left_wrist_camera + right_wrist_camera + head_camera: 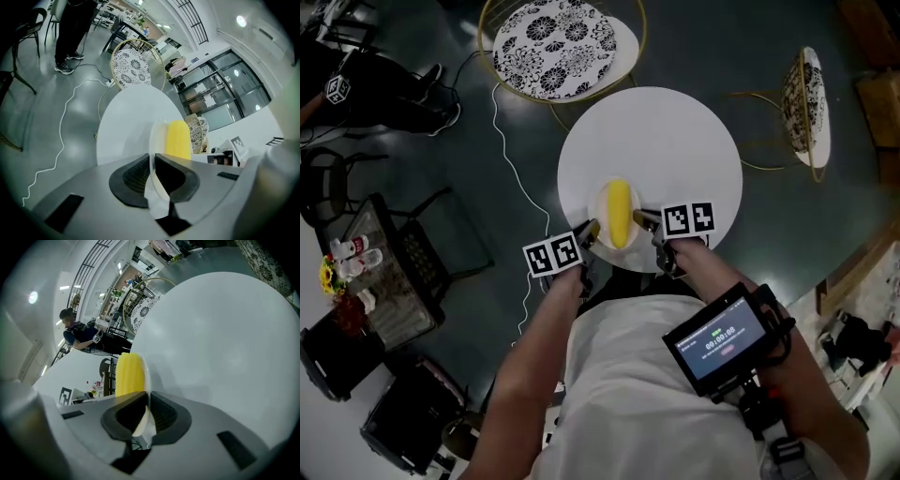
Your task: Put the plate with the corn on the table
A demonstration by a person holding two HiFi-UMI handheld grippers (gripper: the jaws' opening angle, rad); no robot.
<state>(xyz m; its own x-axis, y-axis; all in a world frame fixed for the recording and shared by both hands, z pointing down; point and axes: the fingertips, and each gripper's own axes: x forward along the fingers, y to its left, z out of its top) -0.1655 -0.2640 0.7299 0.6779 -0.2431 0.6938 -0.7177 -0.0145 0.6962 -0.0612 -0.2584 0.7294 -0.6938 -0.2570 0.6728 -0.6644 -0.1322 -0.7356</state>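
My left claw (pixel 589 232) is clamped on the left rim of the plate (pixel 602 199), its jaws pinching the thin white edge. The yellow corn (pixel 619 212) lies lengthwise on the plate, between my two claws. My right claw (pixel 645 221) is closed on the opposite rim. The plate is over the near edge of the round white worktop (pixel 675 141); I cannot tell whether it touches.

floor (pixel 694 47) dark grey, glossy | two floral chairs (pixel 555 42) (pixel 806 108), gold frames | white cable (pixel 495 112) | glazed wall (pixel 225 89)
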